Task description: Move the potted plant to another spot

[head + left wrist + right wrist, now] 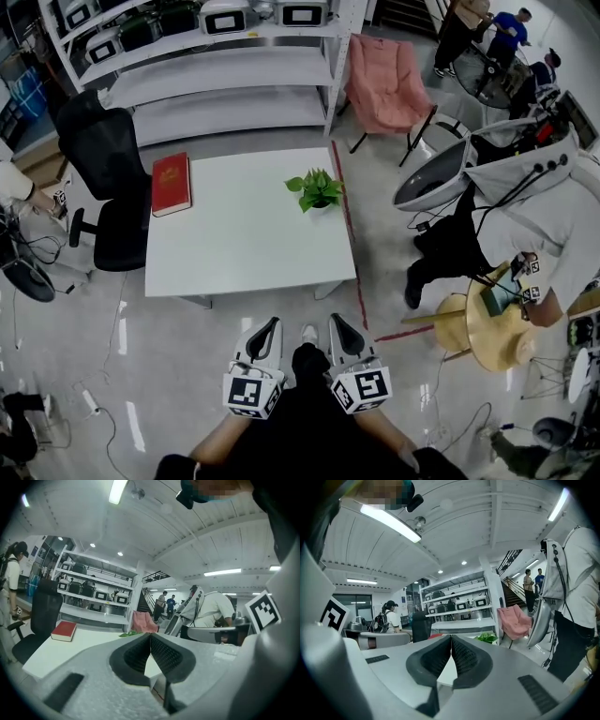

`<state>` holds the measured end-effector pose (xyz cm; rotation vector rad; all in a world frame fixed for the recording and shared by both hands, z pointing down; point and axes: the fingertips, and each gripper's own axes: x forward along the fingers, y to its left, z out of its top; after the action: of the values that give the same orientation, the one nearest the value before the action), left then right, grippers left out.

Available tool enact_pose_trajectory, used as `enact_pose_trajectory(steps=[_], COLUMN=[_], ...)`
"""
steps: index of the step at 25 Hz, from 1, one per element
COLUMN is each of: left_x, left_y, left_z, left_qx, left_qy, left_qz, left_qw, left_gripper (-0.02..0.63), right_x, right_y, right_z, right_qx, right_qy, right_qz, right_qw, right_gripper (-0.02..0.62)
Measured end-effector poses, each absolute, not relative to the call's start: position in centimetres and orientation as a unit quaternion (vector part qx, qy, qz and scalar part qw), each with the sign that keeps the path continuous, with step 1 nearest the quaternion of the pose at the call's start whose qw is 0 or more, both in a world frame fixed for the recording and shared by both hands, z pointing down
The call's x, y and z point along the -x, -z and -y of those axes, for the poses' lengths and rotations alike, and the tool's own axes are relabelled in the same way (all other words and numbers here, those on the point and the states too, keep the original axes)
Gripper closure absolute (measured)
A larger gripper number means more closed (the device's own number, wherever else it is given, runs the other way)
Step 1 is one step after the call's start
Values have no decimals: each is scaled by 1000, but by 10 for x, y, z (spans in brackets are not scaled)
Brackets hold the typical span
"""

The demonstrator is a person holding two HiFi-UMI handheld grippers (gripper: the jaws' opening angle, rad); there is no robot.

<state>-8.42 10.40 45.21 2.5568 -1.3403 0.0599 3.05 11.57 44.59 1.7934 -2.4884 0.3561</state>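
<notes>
A small green potted plant [315, 190] in a white pot stands near the right edge of the white table [246, 239]. Its leaves peek over the jaws in the left gripper view as the plant [127, 633] and in the right gripper view as the plant [487, 637]. My left gripper [267, 330] and right gripper [337, 327] hang side by side in front of the table's near edge, well short of the plant. Both are shut with nothing between their jaws; the left gripper [150, 637] and right gripper [451, 638] show tips touching.
A red book [171, 183] lies at the table's left side. A black office chair [105, 178] stands left of the table, a pink chair [386, 82] behind right, white shelving [216, 66] at the back. A person [511, 220] bends over at the right beside a round wooden stool [502, 328].
</notes>
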Motion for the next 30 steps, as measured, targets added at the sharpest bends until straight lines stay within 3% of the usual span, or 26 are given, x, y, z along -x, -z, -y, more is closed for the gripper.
enact_pose_trajectory(steps=[11, 30], left_x=[37, 0], left_y=[-453, -464], left_z=[-33, 21], left_qx=[-857, -839], left_qy=[-37, -45], left_qz=[496, 526], left_qw=[136, 134], left_gripper=[589, 589], right_x=[-88, -130], right_y=[-454, -477], right_z=[-31, 43], right_qx=[-552, -530], right_qy=[-125, -133], right_qz=[823, 837], right_qw=[34, 40], right_gripper=[583, 583])
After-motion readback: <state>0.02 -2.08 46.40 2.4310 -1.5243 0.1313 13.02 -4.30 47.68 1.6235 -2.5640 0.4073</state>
